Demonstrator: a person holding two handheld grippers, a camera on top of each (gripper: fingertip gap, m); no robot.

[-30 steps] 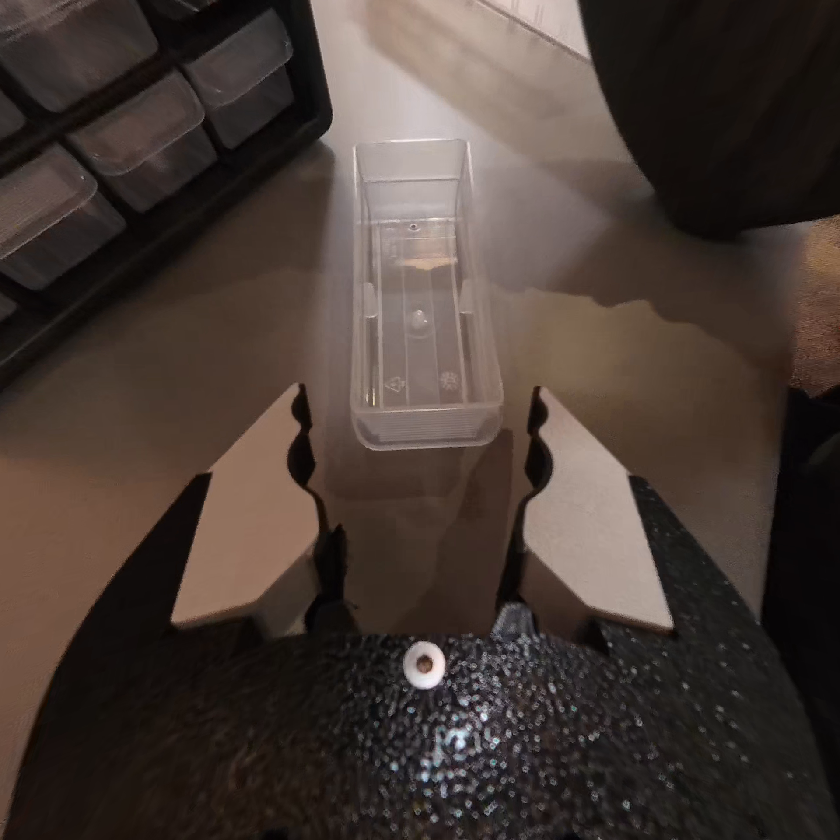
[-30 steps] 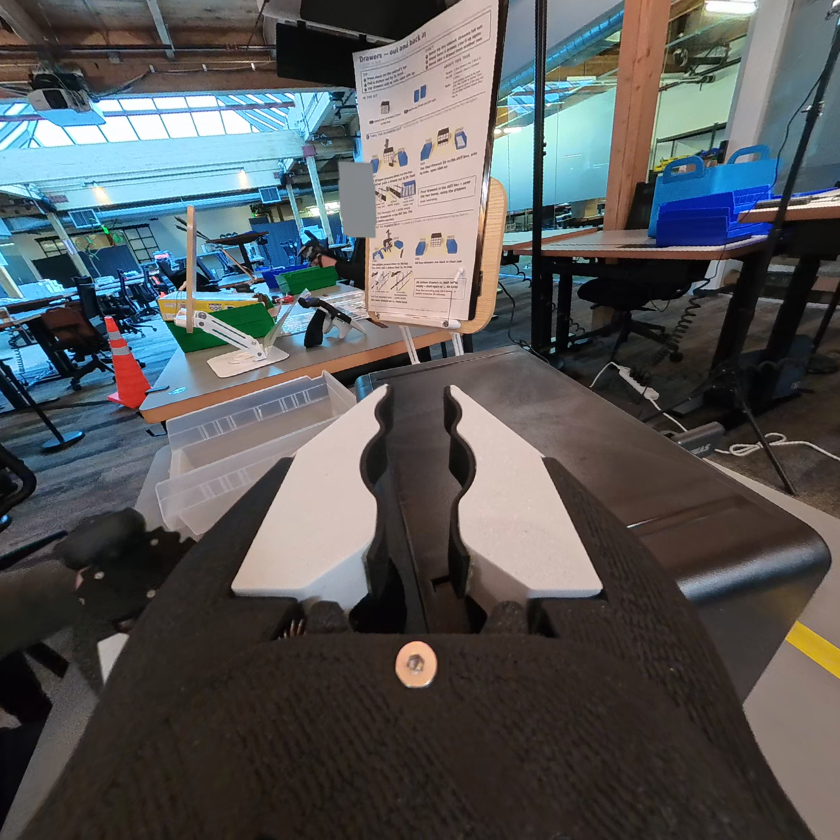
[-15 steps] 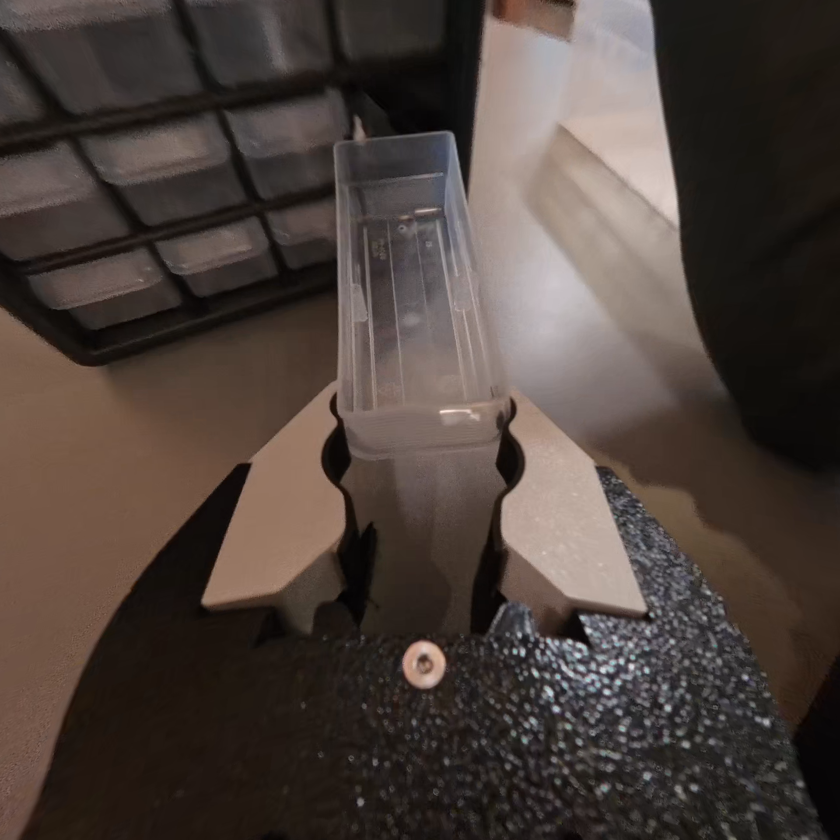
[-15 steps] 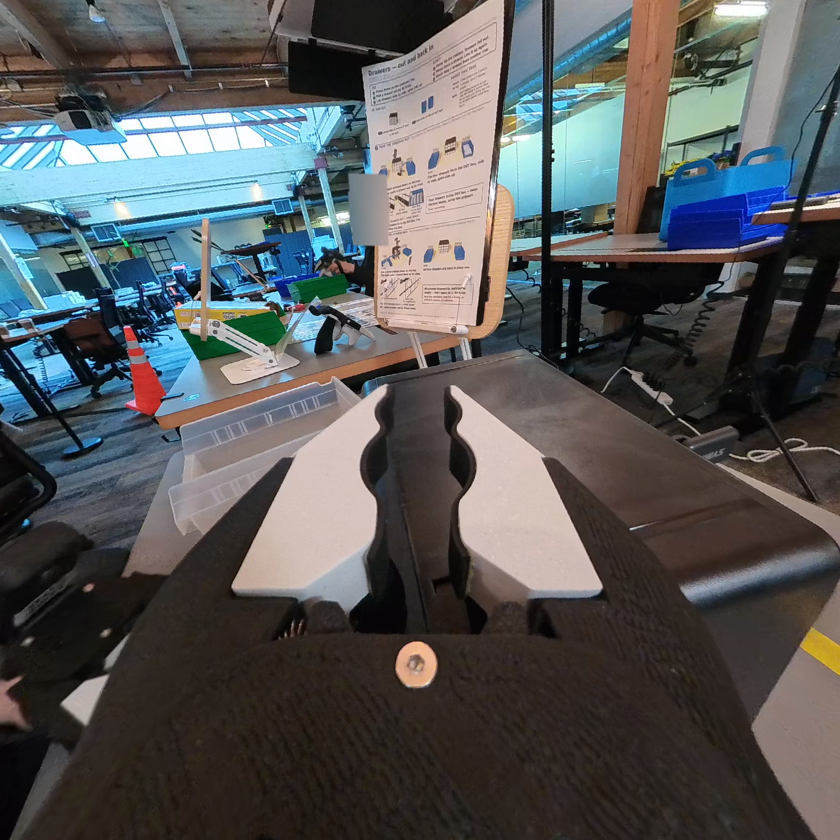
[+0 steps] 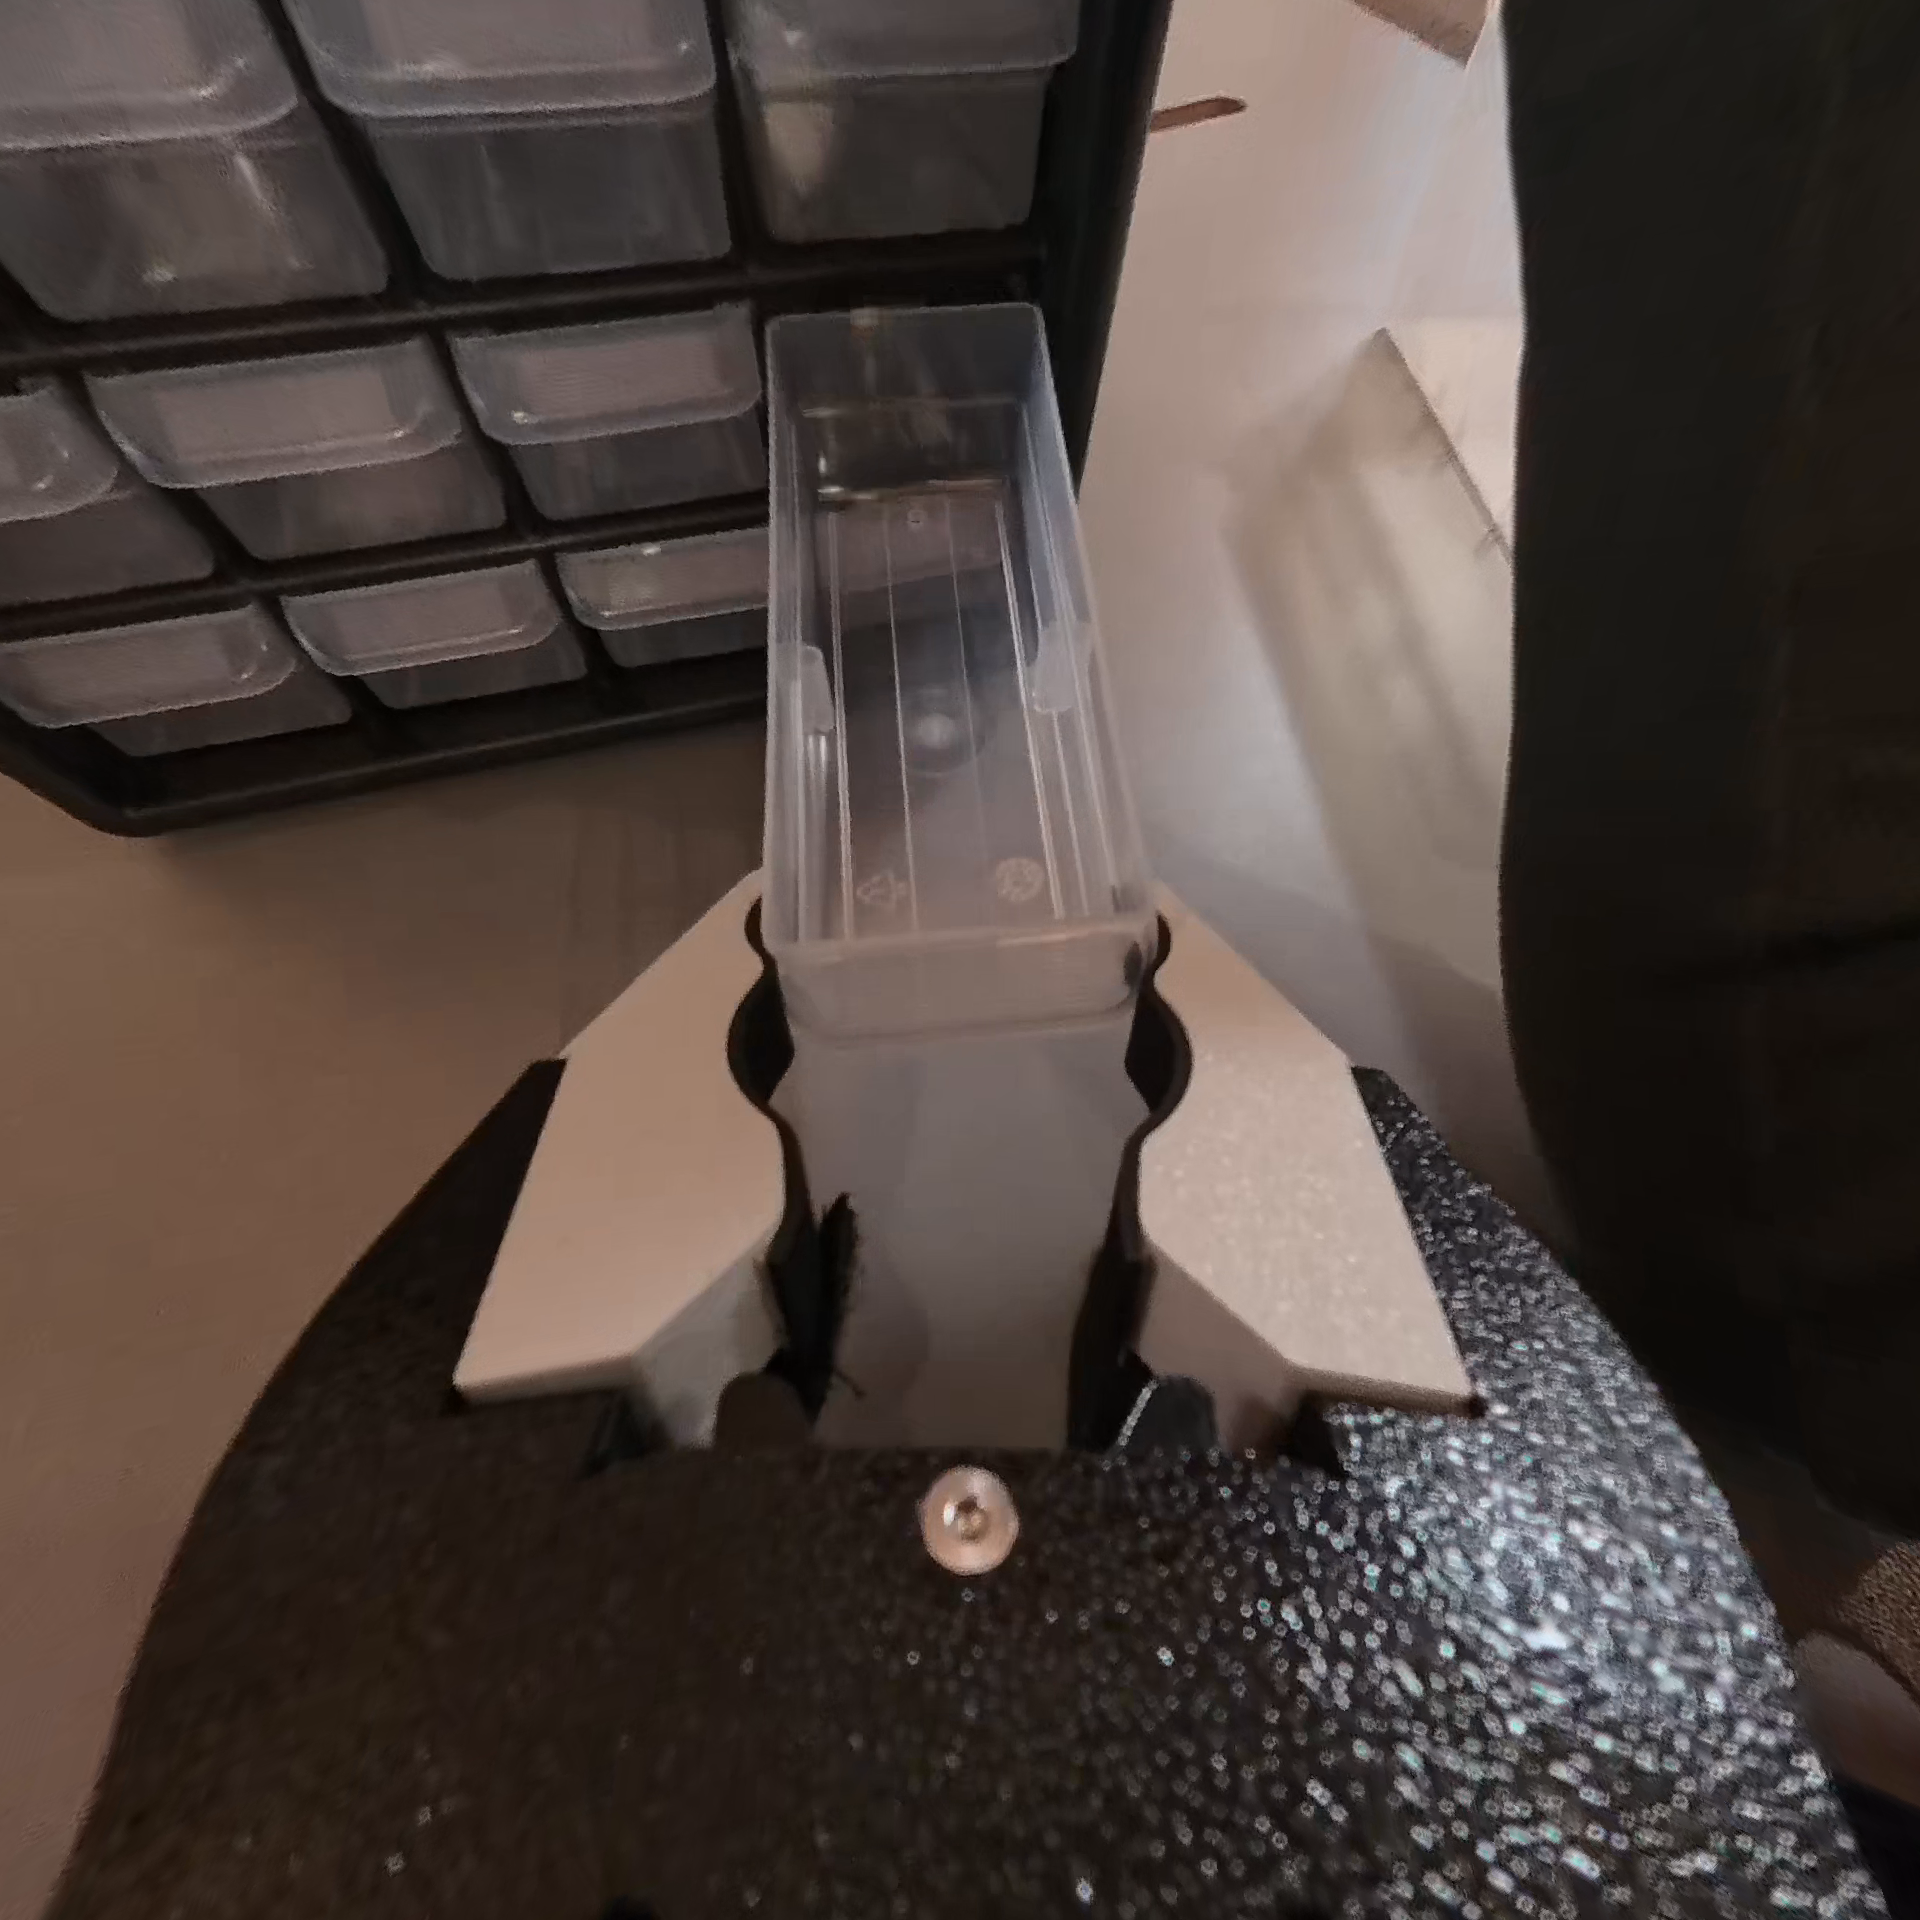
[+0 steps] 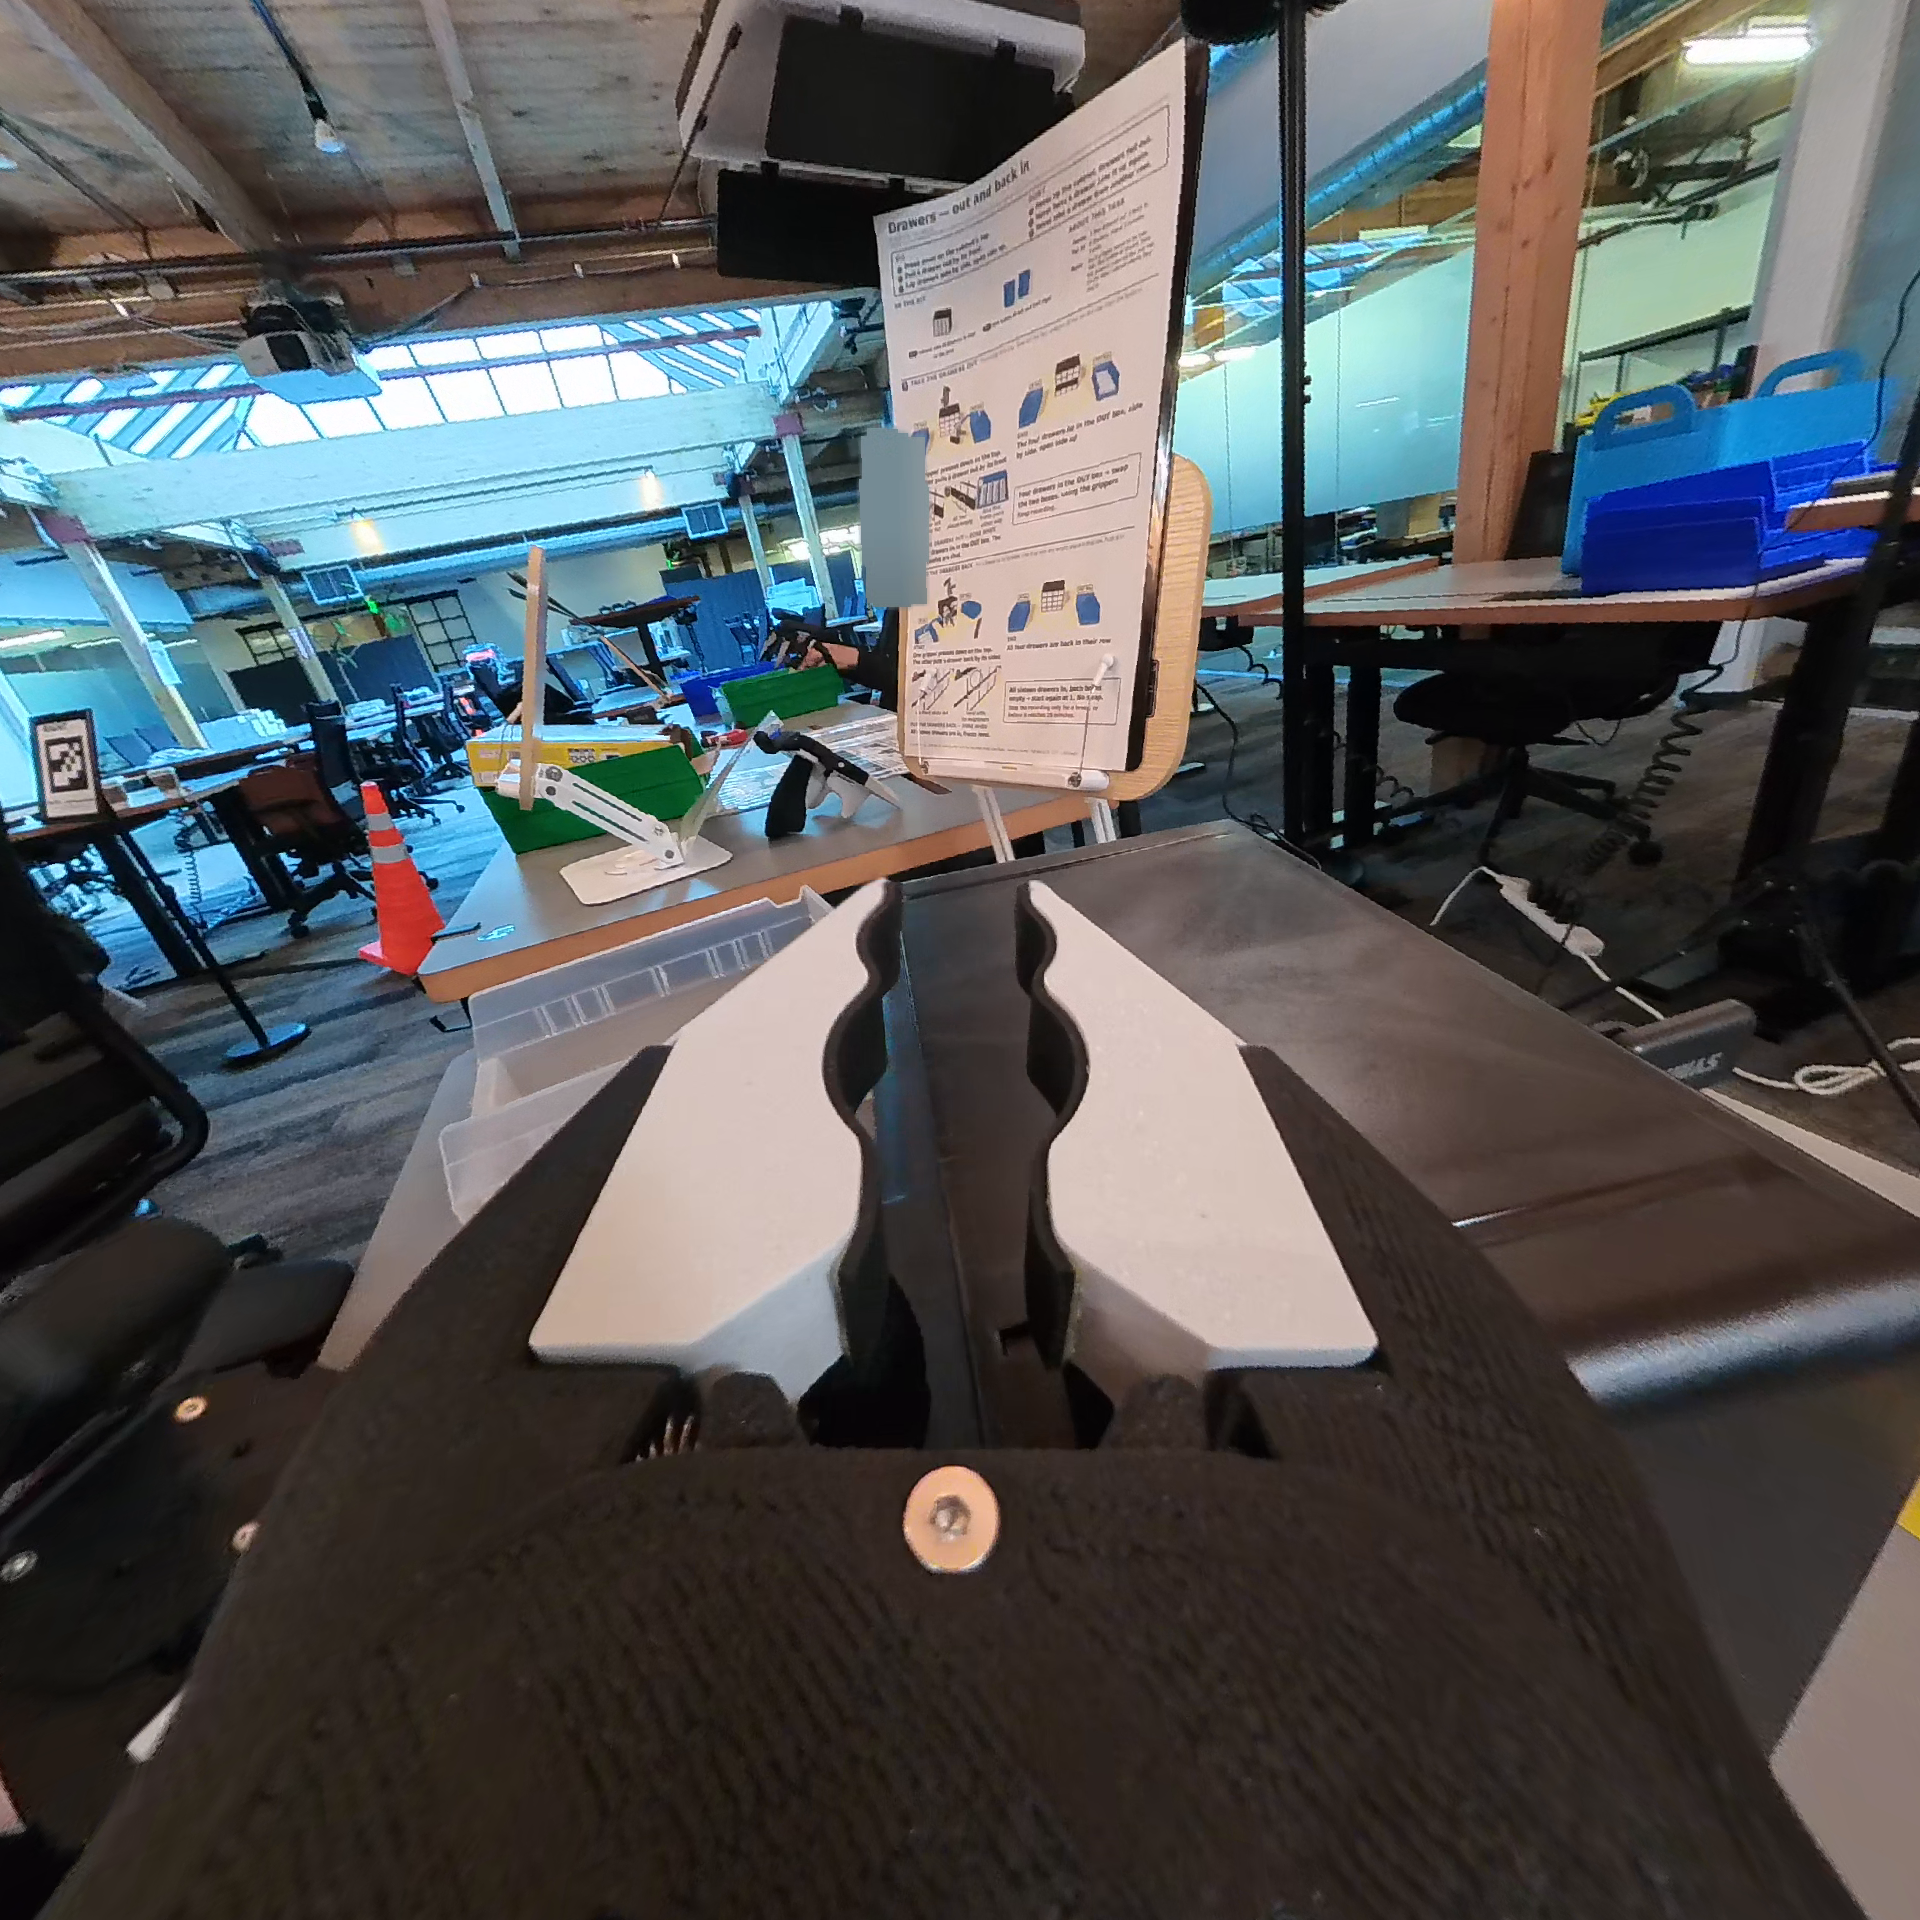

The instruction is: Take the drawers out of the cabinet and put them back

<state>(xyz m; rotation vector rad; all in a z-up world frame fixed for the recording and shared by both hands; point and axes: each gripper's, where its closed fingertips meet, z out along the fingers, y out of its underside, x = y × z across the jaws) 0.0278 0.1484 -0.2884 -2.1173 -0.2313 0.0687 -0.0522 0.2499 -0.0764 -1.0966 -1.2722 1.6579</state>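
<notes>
Left gripper (image 5: 951, 1029) pinches the near end of a clear drawer (image 5: 935, 675), its far end aimed at the open slot at the cabinet (image 5: 582, 301) right edge, frame centre, likely for reinsertion; right gripper (image 6: 951, 935), fingers narrow and empty, rests on the cabinet top, probably bracing it.

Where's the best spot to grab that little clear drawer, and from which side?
By its short front end, coming straight on along its length, as the left gripper does now. The clear drawer is long and narrow, so fingers fit across its width, leaving the far end free toward the cabinet.
</notes>
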